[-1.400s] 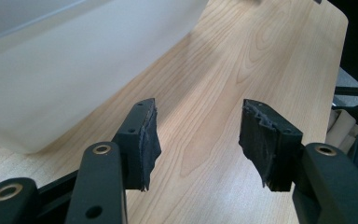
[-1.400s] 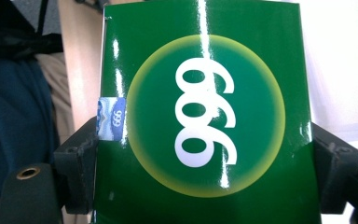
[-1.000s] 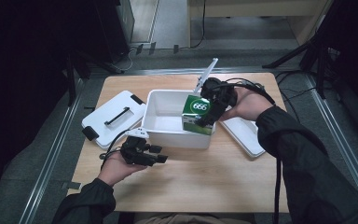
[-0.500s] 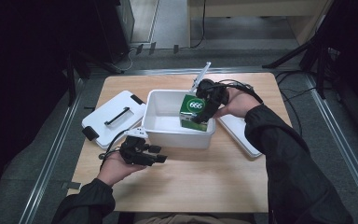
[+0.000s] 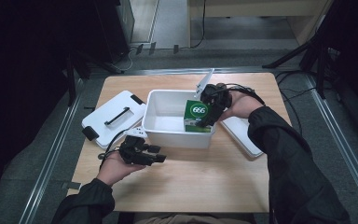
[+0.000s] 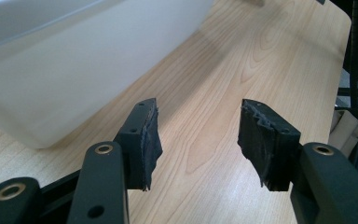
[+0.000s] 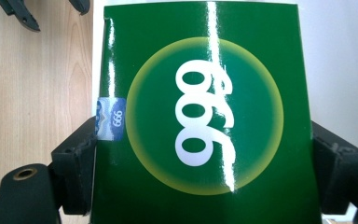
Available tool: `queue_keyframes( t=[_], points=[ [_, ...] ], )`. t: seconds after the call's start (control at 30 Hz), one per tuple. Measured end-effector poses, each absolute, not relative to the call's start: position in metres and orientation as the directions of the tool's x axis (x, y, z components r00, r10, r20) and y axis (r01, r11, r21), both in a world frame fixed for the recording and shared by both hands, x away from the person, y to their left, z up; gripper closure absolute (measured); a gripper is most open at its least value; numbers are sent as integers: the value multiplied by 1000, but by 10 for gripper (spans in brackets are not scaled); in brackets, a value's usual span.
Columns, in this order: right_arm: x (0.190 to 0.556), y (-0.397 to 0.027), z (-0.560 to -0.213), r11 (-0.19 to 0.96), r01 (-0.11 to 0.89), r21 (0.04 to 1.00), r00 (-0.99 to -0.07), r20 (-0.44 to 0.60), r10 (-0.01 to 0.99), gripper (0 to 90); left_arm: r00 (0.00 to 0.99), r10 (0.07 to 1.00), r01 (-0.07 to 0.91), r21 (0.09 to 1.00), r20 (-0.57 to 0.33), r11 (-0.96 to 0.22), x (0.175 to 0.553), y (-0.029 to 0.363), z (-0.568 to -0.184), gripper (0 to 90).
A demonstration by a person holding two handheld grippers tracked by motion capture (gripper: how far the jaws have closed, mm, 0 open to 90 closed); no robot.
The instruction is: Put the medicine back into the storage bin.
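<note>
While the right gripper (image 5: 210, 105) holds the green box (image 5: 196, 115) tight between its two jaws, one jaw on each side, the box hangs inside the white bin (image 5: 168, 133), at the bin's right end. From the high view I cannot be sure if the bottom of the box touches the floor of the bin yet; it may be just above it. In the right gripper view the green box (image 7: 205, 116) stands straight between the jaws.

To do this step well, the box should go down slowly and stay straight, and the jaws should let go only when it rests on the bin floor. It should not bump the bin's right wall.

The left gripper (image 5: 142, 154) waits on the near left, just in front of the bin, with its jaws apart and nothing between them. The bin's lid (image 5: 112, 116) lies on the table (image 5: 205, 182), left of the bin.
</note>
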State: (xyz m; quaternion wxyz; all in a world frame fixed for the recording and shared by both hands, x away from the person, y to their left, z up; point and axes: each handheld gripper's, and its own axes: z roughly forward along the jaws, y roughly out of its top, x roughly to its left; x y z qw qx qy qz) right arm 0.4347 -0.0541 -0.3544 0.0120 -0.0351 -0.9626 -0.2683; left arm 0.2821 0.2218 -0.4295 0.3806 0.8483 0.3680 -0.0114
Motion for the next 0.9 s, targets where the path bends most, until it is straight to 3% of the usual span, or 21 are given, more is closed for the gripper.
queue_keyframes(
  t=[0.9],
  points=[
    [435,-44,-369,914,73,398,-996,76,47,126,725,620,638,633,-300,-440,282,224,-431,471]
  ],
)
